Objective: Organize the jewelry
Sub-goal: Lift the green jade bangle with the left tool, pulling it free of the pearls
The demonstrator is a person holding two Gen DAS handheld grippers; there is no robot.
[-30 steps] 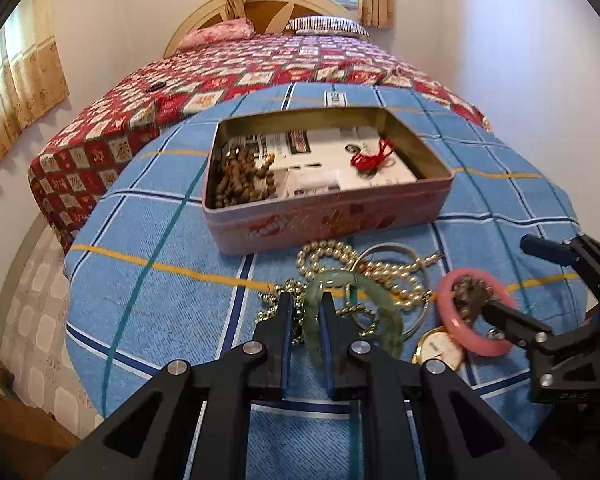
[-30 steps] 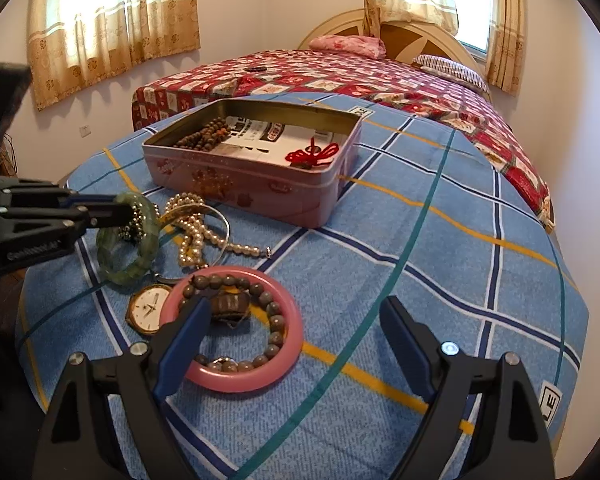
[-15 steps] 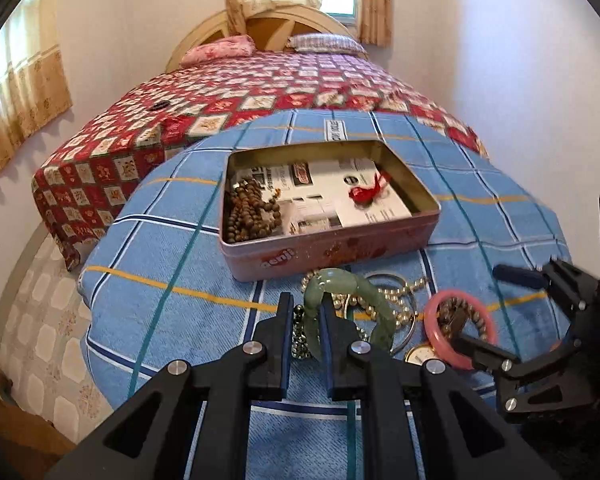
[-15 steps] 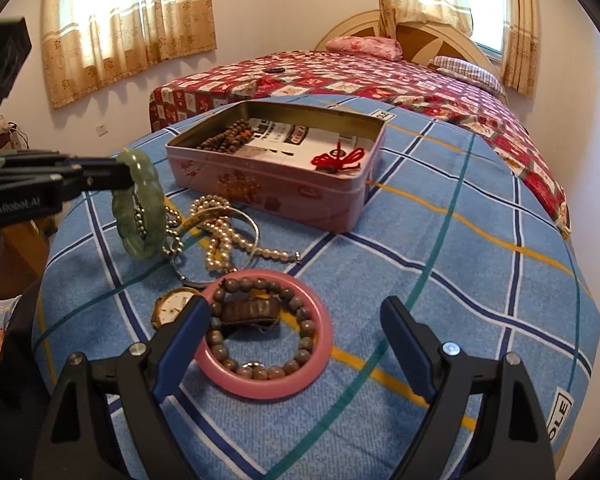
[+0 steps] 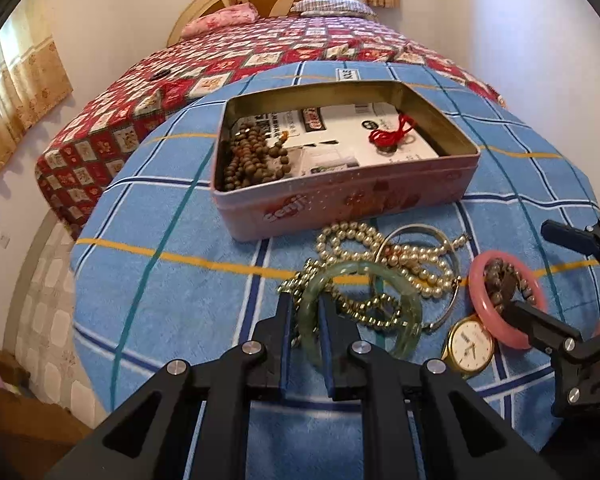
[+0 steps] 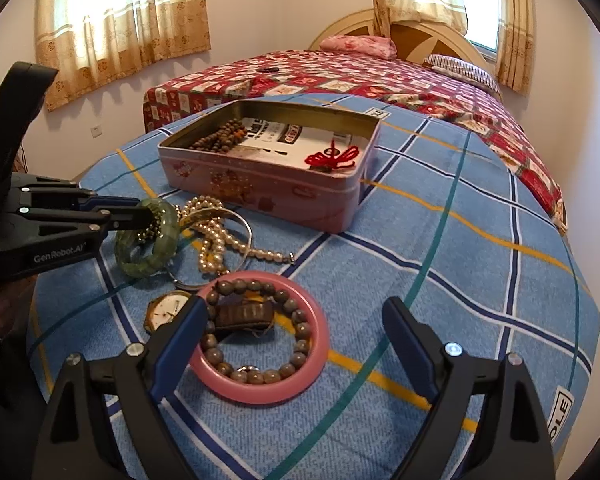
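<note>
Pink tin (image 5: 340,204) holds brown beads (image 5: 252,156), red knot (image 5: 392,134); left claw (image 5: 305,320) pinches green bangle (image 5: 396,320); right claw (image 6: 292,328) gapes empty.

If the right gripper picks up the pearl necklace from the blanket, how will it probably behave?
The pearl necklace lies in loose coils, so it is probably floppy and will hang down when lifted. It lies across the thin metal bangle and beside a gold bead chain, so it may drag them. Its round, glossy beads may slip between the jaws.
</note>
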